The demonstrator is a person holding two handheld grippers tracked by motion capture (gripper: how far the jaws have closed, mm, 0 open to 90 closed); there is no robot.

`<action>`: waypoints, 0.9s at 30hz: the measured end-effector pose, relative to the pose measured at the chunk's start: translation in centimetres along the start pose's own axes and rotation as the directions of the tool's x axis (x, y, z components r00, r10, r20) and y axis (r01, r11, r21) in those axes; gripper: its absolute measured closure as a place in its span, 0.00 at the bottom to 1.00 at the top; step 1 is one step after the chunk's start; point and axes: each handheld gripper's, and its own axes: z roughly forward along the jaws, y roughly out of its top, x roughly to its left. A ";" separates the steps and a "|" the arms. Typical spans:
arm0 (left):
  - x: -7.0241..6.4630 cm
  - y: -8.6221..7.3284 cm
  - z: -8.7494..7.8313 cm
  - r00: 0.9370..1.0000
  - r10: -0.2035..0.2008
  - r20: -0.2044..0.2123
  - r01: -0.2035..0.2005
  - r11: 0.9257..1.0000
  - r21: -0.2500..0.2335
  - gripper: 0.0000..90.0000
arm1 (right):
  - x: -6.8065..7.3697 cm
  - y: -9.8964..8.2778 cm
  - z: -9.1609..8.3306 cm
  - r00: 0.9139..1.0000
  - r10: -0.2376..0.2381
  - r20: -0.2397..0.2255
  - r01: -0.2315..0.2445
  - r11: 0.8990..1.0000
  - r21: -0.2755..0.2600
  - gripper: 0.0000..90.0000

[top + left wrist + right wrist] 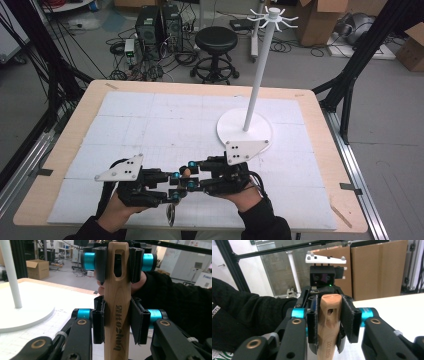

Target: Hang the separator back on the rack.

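White gridded mat on a wooden table (pixel 65 145); white hook-topped stand (pixel 245 127) at right. Pale wooden utensil handle with a slotted end (pixel 117 312) is held upright near the front edge. Left gripper (pixel 117 322) clamps its shaft; right gripper (pixel 329 322) is pressed around the slotted end, likely a handover so the slot can meet a hook.

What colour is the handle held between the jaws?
Light natural wood, with dark printed lettering; the handle shows best in the left gripper view.
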 end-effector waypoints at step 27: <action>0.5 -0.6 0.0 0.988 -0.063 -0.139 0.060 0.998 -0.027 0.42 | 0.8 2.4 0.9 0.981 0.062 0.185 -0.064 0.998 0.002 0.79</action>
